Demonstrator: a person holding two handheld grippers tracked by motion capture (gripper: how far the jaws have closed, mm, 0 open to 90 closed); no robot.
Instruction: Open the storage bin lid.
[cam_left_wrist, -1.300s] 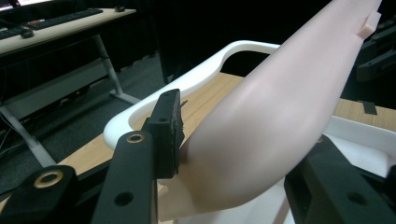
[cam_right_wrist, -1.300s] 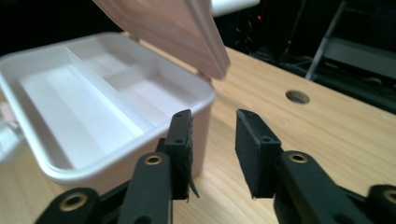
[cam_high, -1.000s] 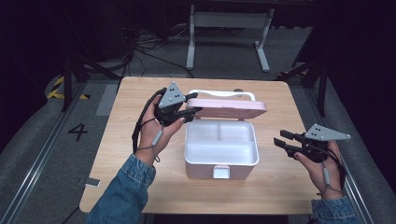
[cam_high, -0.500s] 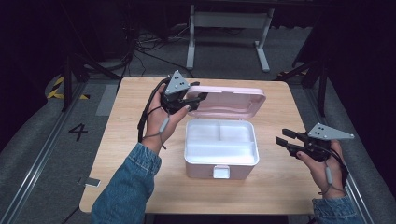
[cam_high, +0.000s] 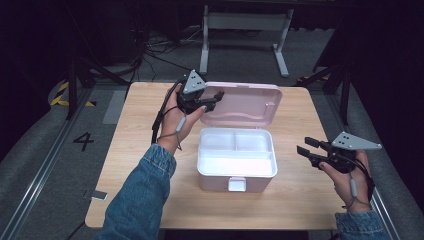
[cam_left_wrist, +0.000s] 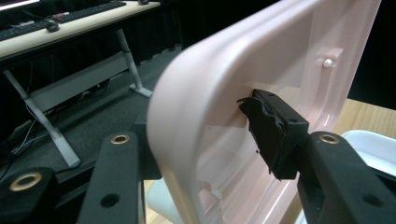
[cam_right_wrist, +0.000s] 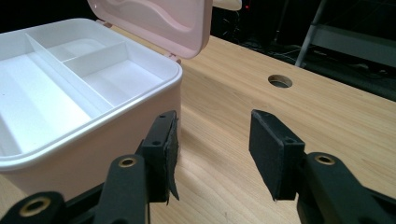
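Left gripper (cam_high: 212, 101) is up at the back of the counter (cam_high: 140, 165), its fingers (cam_left_wrist: 273, 130) straddling the left edge of the pink lid (cam_high: 245, 102): in the left gripper view one finger presses the lid's inner face while the other sits behind the outer face, so the lid is pinched between them. The lid stands raised, leaning back from the fingers toward the far edge of the counter. Just below and to the right of those fingers sits the open box (cam_high: 237, 160), its white inside split into one long compartment nearest the person and two smaller ones behind it, a latch tab at its front wall. Over on the right, the right gripper (cam_high: 306, 146) hangs beside the box, well apart from it, fingers (cam_right_wrist: 161, 154) spread wide and holding nothing; the right gripper view has the box's corner just left of them and bare wood between them, with a round hole (cam_right_wrist: 280, 81) in the counter farther ahead.
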